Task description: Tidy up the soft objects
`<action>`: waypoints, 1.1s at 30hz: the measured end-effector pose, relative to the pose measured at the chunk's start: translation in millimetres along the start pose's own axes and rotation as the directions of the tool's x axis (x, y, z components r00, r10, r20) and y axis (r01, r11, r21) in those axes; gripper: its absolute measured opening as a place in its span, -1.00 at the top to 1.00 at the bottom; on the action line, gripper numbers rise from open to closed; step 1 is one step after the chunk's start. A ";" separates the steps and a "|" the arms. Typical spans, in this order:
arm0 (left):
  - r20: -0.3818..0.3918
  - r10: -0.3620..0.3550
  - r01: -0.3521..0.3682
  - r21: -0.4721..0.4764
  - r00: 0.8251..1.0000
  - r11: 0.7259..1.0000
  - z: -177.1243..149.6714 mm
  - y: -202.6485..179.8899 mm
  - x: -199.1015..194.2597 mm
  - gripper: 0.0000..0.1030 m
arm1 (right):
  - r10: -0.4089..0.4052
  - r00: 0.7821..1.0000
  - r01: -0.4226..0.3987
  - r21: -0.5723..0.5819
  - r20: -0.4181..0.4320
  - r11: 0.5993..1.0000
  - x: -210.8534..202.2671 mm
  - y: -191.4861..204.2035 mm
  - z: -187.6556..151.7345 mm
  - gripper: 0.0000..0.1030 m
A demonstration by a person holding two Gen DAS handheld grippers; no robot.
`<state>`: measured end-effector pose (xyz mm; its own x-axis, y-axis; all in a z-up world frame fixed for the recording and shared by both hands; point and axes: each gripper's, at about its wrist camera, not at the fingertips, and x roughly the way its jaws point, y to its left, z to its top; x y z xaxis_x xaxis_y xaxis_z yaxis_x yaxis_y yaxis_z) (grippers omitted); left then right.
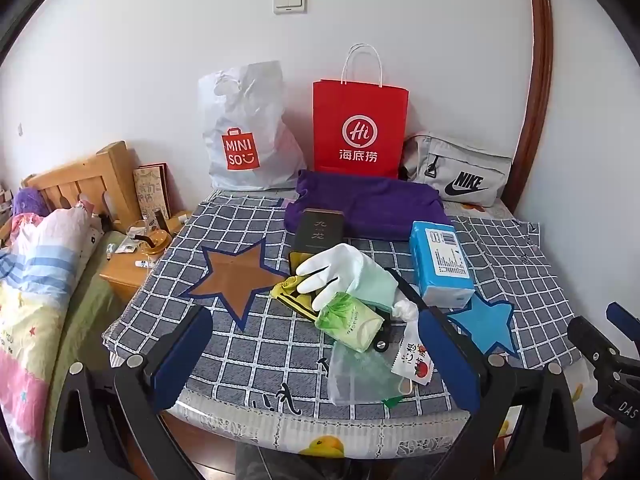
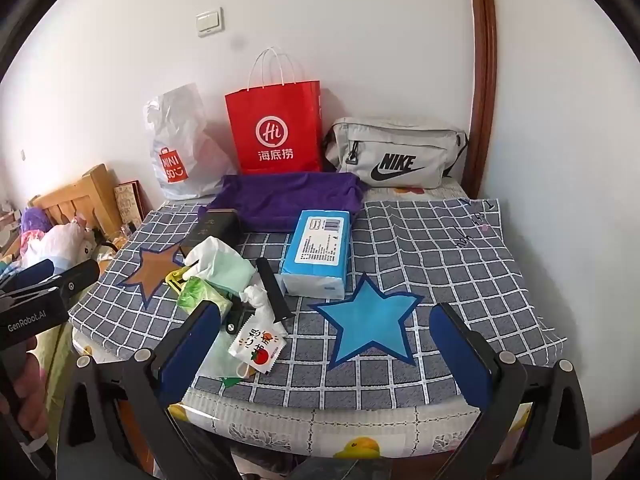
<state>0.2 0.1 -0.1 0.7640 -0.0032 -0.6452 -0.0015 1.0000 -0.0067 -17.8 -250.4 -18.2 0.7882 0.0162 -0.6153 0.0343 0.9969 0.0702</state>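
Note:
A heap of small soft things lies on the checked cloth [image 1: 256, 344]: a white glove [image 1: 340, 268], a mint cloth [image 1: 376, 284], a green tissue pack [image 1: 348, 320], a mesh pouch [image 1: 360, 376] and a tomato-print sachet [image 1: 414, 360]. A blue tissue pack [image 1: 440, 264] lies to their right and a folded purple cloth [image 1: 368, 204] behind. My left gripper [image 1: 316, 360] hovers open just short of the heap, holding nothing. My right gripper [image 2: 326, 350] is open and empty above the blue star patch [image 2: 368, 320], with the heap [image 2: 216, 268] to its left.
A white Miniso bag [image 1: 244, 132], a red paper bag [image 1: 360, 128] and a grey Nike pouch [image 1: 456, 172] stand along the back wall. A dark box [image 1: 316, 232] and a black strap [image 2: 272, 292] lie by the heap. A wooden nightstand [image 1: 128, 268] and a bed [image 1: 36, 280] are on the left.

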 end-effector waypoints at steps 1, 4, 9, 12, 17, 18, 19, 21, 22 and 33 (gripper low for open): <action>0.001 0.000 0.000 -0.001 1.000 1.000 -0.1 0.0 0.0 -1.00 | 0.000 1.000 0.000 0.000 0.002 1.000 -0.7 0.4 0.2 -0.99; 0.001 0.002 -0.002 -0.002 1.000 1.000 -0.3 0.2 0.6 -1.00 | 0.002 1.000 -0.002 0.000 0.008 1.000 -4.7 -1.2 0.2 -0.99; 0.001 0.002 -0.002 -0.003 1.000 1.000 -2.0 -0.7 0.2 -1.00 | 0.007 1.000 -0.007 0.004 0.011 1.000 -3.6 1.9 1.7 -0.99; 0.003 0.004 -0.004 -0.001 1.000 1.000 -2.5 -1.7 0.6 -1.00 | 0.008 1.000 -0.008 0.001 0.013 1.000 -4.4 3.6 2.1 -0.99; 0.005 0.004 -0.004 -0.001 1.000 1.000 -0.3 2.1 -2.4 -1.00 | 0.012 1.000 -0.012 0.000 0.014 1.000 -4.2 5.1 2.2 -0.99; 0.005 0.005 -0.005 -0.002 1.000 1.000 -0.5 2.1 -2.5 -1.00 | 0.013 1.000 -0.013 -0.001 0.013 1.000 -4.3 5.5 2.6 -0.99; 0.006 0.004 -0.004 -0.001 1.000 1.000 -0.5 1.8 -2.5 -1.00 | 0.014 1.000 -0.014 -0.003 0.014 1.000 -4.6 5.6 2.1 -0.99; 0.007 0.004 -0.004 0.000 1.000 1.000 -0.7 1.3 -2.5 -1.00 | 0.011 1.000 -0.011 -0.003 0.016 1.000 -4.6 6.8 2.5 -0.99; 0.007 0.005 -0.005 -0.001 1.000 1.000 -0.9 1.4 -2.6 -1.00 | 0.013 1.000 -0.013 -0.002 0.018 1.000 -5.0 6.7 2.1 -0.99; 0.009 0.004 -0.004 -0.002 1.000 1.000 -1.3 1.6 -2.9 -1.00 | 0.017 1.000 -0.017 0.002 0.024 1.000 -6.2 6.6 1.3 -0.99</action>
<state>-2.9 1.7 0.8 0.7696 0.0010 -0.6385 -0.0056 1.0000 -0.0053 -21.7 -244.0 -12.9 0.8033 0.0310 -0.5947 0.0225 0.9963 0.0824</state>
